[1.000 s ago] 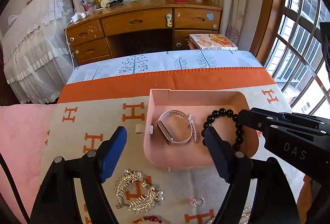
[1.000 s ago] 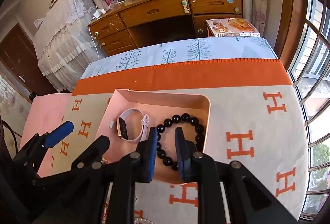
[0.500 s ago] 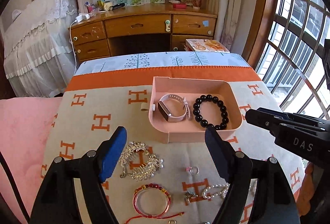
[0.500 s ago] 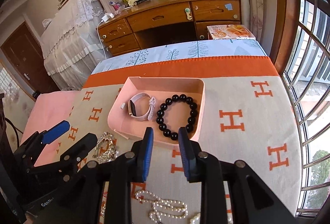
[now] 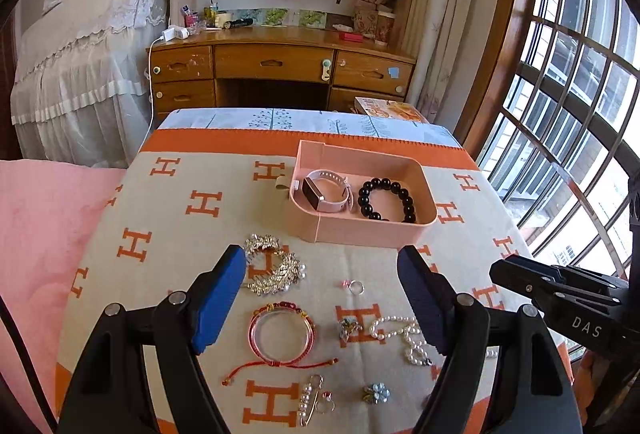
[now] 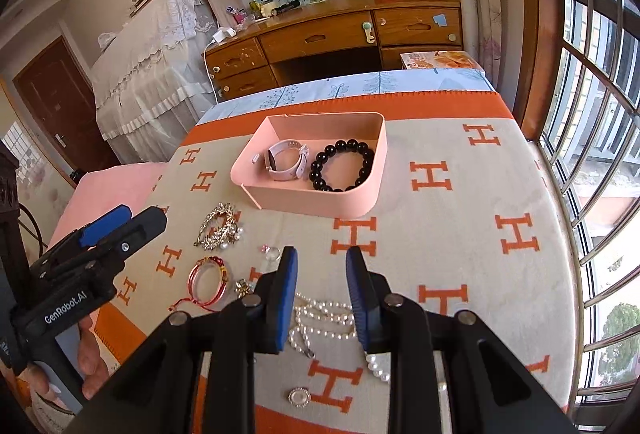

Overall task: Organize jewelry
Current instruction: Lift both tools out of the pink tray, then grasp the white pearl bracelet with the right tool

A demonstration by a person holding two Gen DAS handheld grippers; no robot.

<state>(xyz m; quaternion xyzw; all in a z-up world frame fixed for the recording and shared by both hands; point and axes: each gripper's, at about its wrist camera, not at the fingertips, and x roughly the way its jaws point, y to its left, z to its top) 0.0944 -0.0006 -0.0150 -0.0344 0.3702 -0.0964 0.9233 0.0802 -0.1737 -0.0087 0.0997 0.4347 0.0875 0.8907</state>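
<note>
1. On the cream blanket with orange H letters, a pink rectangular plastic tray sits near the far orange border.
2. Inside the tray, a pale pink smartwatch lies on the left and a black round-bead bracelet on the right, just beside each other.
3. Nearer than the tray, loose jewelry lies spread on the blanket: a gold leaf-shaped hair comb with pearls, a small silver ring with a pink stone, a clear bangle wound with red cord and a white pearl necklace.
4. The left gripper hangs above these pieces, its blue-padded fingers spread wide with nothing between them.
5. The right gripper hangs over the pearl necklace; its fingers have just been opening a little, stand narrowly apart and grasp nothing.
</note>
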